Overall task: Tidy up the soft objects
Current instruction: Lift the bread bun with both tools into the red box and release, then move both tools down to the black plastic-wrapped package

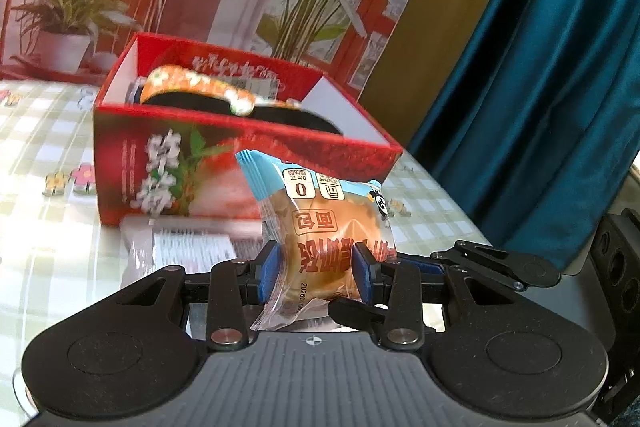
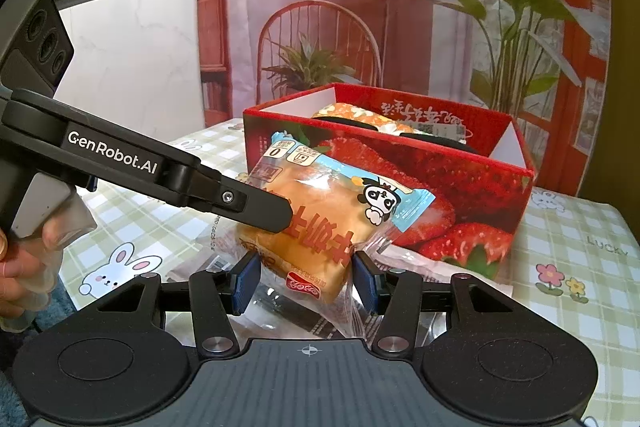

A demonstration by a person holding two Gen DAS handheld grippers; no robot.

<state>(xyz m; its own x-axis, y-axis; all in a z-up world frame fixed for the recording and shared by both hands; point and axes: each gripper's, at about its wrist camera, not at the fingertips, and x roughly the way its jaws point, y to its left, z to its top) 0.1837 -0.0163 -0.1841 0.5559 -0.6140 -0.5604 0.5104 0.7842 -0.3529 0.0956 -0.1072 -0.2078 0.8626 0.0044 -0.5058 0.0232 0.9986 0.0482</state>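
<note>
A clear and blue packet holding a golden bread bun (image 1: 320,227) (image 2: 320,211) hangs just in front of the red strawberry box (image 1: 168,147) (image 2: 460,179). My left gripper (image 1: 316,269) is shut on the packet, both blue pads pressing its sides. In the right wrist view, one left finger (image 2: 256,203) lies across the packet from the left. My right gripper (image 2: 306,283) is shut on the packet's lower end, blue pads on either side. The box is open on top and holds an orange floral soft item with a black part (image 1: 200,87) (image 2: 360,115).
A flat clear-wrapped packet (image 1: 180,247) (image 2: 420,263) lies on the green checked tablecloth (image 2: 580,247) at the box's foot. A teal curtain (image 1: 540,67) hangs on the right. A printed backdrop stands behind the box. A gloved hand (image 2: 24,259) holds the left gripper's handle.
</note>
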